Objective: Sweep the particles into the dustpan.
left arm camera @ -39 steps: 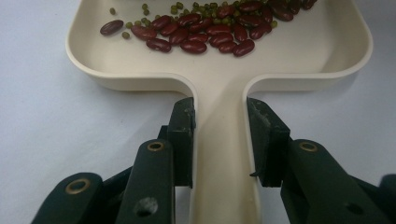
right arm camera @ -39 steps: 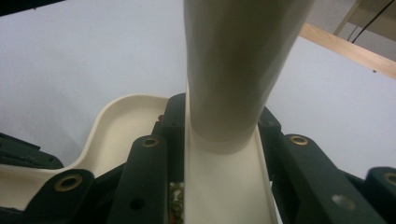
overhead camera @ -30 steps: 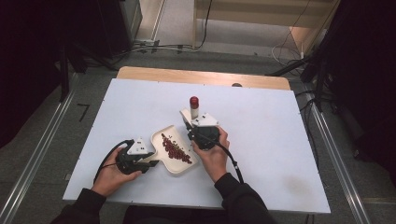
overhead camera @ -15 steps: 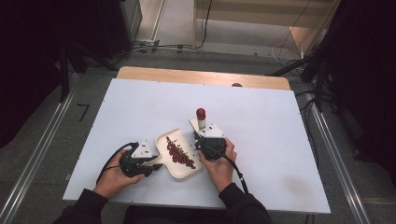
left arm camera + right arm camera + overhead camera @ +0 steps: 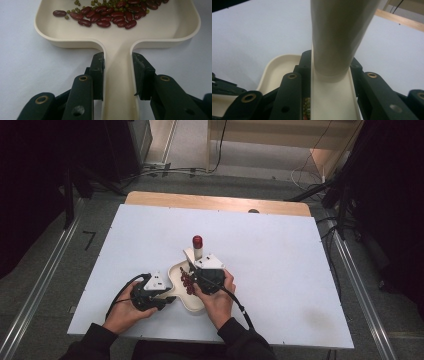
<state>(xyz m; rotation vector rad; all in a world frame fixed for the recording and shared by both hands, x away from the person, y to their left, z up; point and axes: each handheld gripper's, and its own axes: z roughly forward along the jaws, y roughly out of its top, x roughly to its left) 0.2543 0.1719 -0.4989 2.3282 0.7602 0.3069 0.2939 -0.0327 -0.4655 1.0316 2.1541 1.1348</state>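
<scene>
Two grippers clamped, right gripper scoop's contents hidden, bottle partly blocked

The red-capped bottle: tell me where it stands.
In the high view the red-capped bottle stands upright mid-table, just beyond the right gripper and the cream tray of beans.

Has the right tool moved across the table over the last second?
Yes. The right tool has shifted toward the near edge of the table, farther from the wooden strip along its far side.
</scene>
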